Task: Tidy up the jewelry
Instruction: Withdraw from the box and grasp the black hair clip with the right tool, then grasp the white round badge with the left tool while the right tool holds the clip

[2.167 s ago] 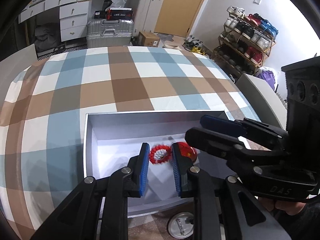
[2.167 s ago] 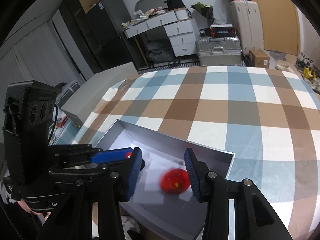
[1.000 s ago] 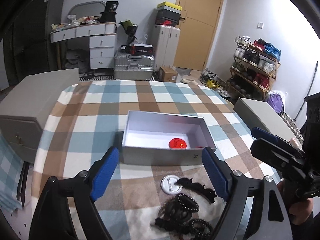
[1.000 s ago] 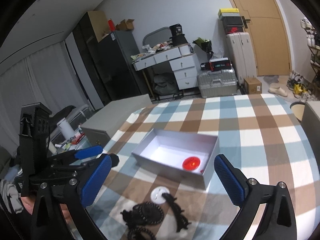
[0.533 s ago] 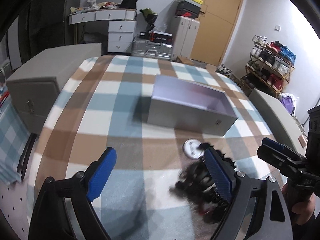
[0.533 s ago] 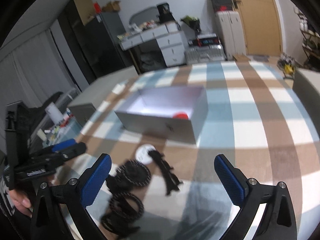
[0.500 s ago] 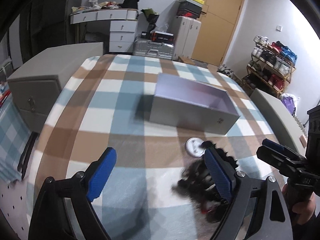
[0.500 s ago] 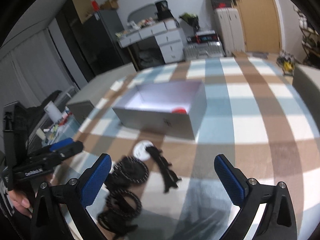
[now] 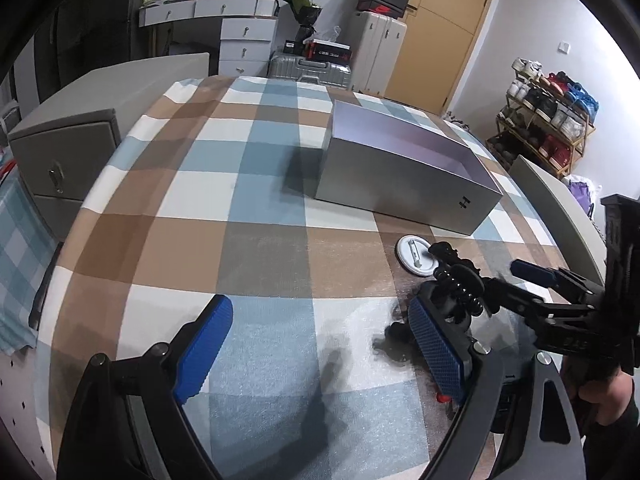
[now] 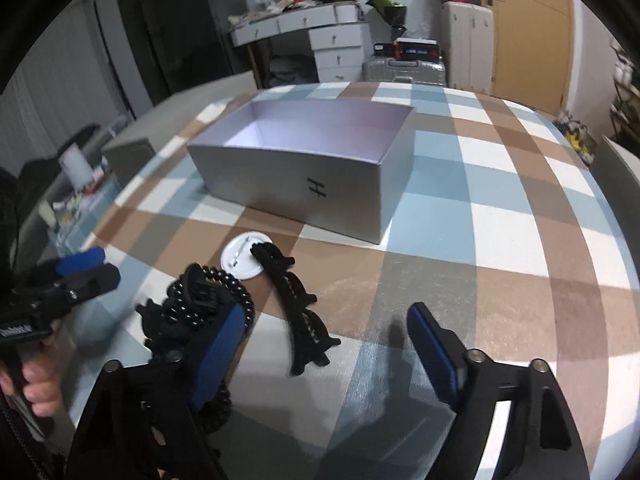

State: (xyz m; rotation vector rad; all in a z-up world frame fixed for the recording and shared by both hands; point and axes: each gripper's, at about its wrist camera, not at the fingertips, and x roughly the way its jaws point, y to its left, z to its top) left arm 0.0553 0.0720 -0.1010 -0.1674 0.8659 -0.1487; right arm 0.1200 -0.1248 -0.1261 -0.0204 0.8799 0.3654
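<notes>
— So where did I have the two grippers?

— Both were low over the checked tablecloth [image 9: 248, 248]. My left gripper [image 9: 316, 344] stood wide open with nothing between its blue pads, only bare cloth under it. Its right finger was just beside the heap of black hair ties [image 10: 200, 304].

— And the right one?

— My right gripper [image 10: 324, 354] had just been closing, yet its jaws were still apart and gripped nothing. The long black hair clip [image 10: 298, 316] lay on the cloth between the fingers, nearer the left one, and I could not see either pad touching it.

— Where was the box?

— The grey box [image 10: 304, 176] sat further back on the table, open at the top, with an H marked on its near wall. From that low angle I could not see inside it. A white round badge [image 10: 240, 258] lay just in front of the box, with one end of the clip resting on its edge.

— Any room to move?

— Plenty of bare cloth to the right of the clip and to the left of the heap. The table's near edge was close under both grippers.
</notes>
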